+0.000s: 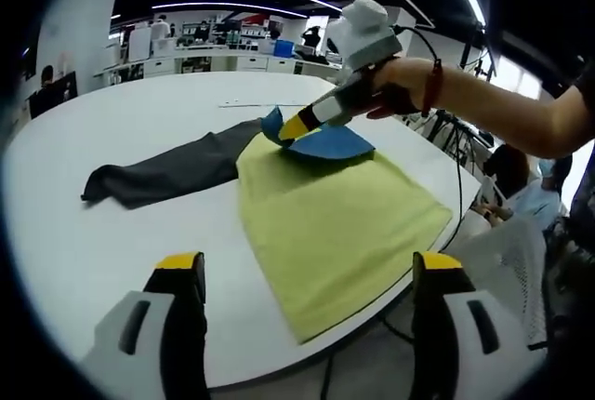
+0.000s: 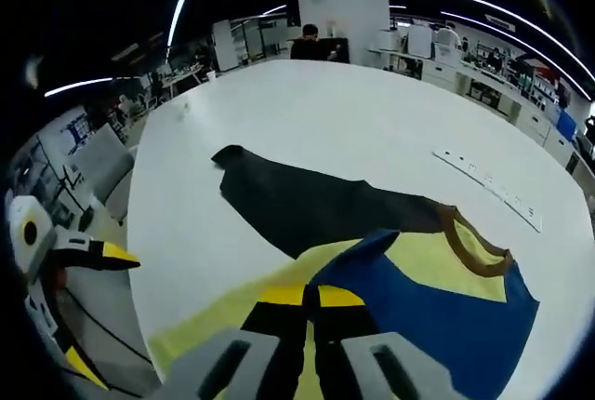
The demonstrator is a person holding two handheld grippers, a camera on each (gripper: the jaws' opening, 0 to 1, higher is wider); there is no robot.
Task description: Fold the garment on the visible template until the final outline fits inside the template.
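A: Where's the garment?

B: I see the shirt [image 1: 339, 219] lying flat at the near edge of the white worktop [image 1: 139, 233], its yellow hem reaching that edge. The dark sleeve [image 1: 163, 172] stretches away across the worktop.

A: And the tongs?

B: My right tongs [image 2: 311, 302] are pinched together on the blue fabric [image 2: 446, 316] by the brown collar [image 2: 474, 242], lifting that fold. In the left gripper view I see them [image 1: 296, 127] gripping it. My left tongs [image 1: 307, 274] stand wide open, holding nothing, just off the near edge.

A: Room to move?

B: Plenty of bare worktop beyond the sleeve. A white strip [image 2: 488, 186] lies near the far edge; I can't read any marks on it.
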